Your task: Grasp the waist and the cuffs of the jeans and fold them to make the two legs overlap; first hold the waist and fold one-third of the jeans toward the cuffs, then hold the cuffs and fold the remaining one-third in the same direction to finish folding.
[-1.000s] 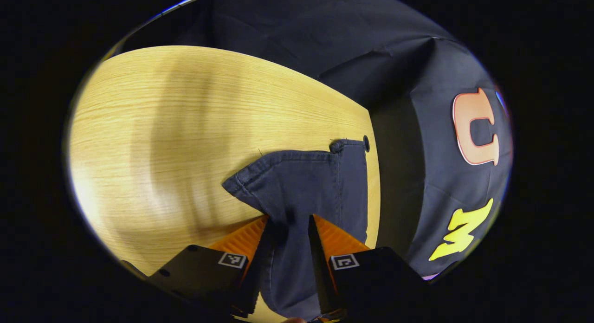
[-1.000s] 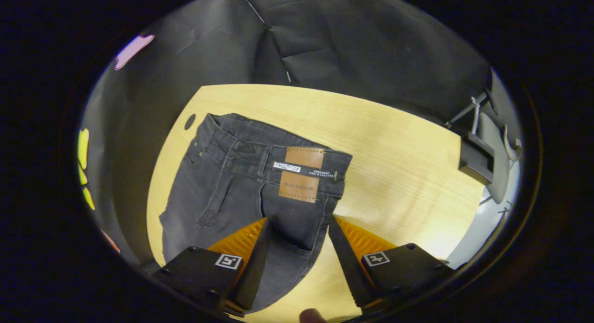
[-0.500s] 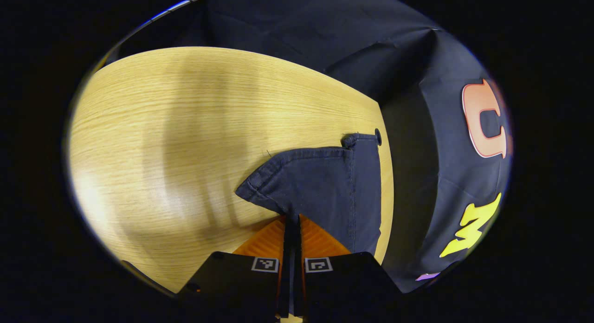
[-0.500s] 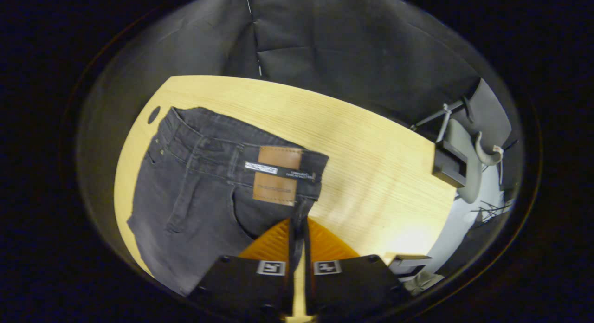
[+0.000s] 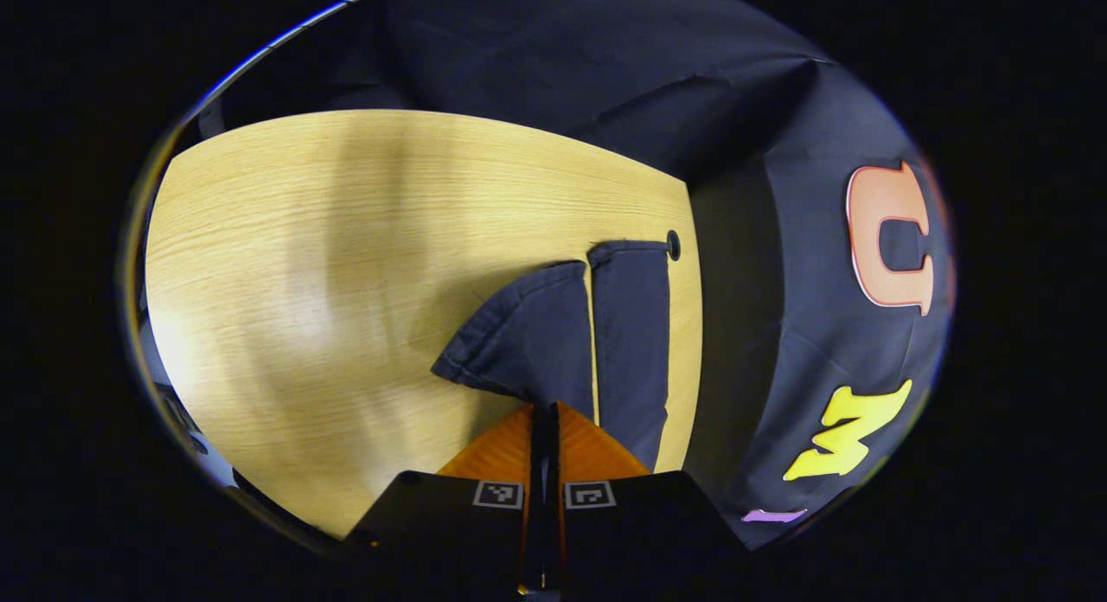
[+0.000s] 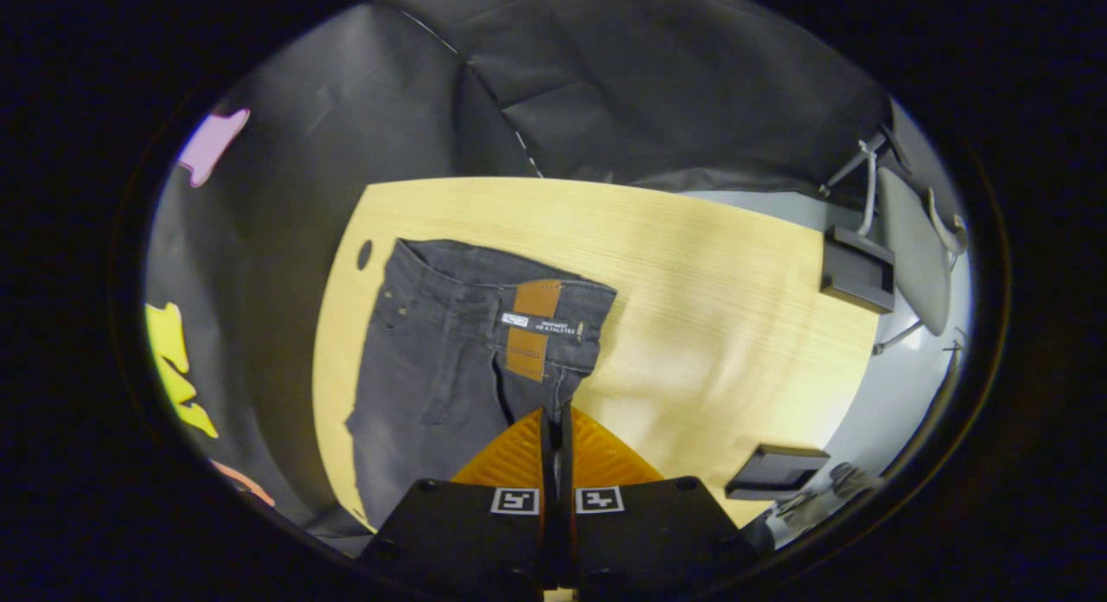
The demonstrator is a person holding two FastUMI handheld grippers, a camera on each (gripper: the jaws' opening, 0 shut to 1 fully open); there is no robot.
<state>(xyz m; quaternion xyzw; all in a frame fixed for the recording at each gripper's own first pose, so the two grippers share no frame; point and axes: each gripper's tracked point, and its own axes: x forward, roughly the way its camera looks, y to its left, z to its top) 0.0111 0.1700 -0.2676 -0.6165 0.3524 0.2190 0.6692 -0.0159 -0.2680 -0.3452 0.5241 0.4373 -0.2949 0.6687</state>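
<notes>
Dark jeans lie on a light wooden table. In the left gripper view two leg cuffs (image 5: 571, 334) show; the nearer one is lifted and bunched, with my left gripper (image 5: 545, 412) shut on its fabric. The farther cuff (image 5: 636, 325) lies flat beside the table's right edge. In the right gripper view the waist (image 6: 484, 317) with its brown leather patch (image 6: 529, 328) is raised on the near side. My right gripper (image 6: 555, 412) is shut on the jeans just below the waistband.
The wooden table (image 5: 346, 265) stretches wide to the left in the left gripper view. A small round hole (image 5: 673, 244) sits at its corner. In the right gripper view a black box (image 6: 856, 269) and a chair (image 6: 912, 239) stand beyond the table; a flat dark object (image 6: 774, 470) lies lower right.
Both grippers went from open around the fabric to shut on it. They have since lifted: the near cuff and the waist corner rise off the table and the views pull back.
</notes>
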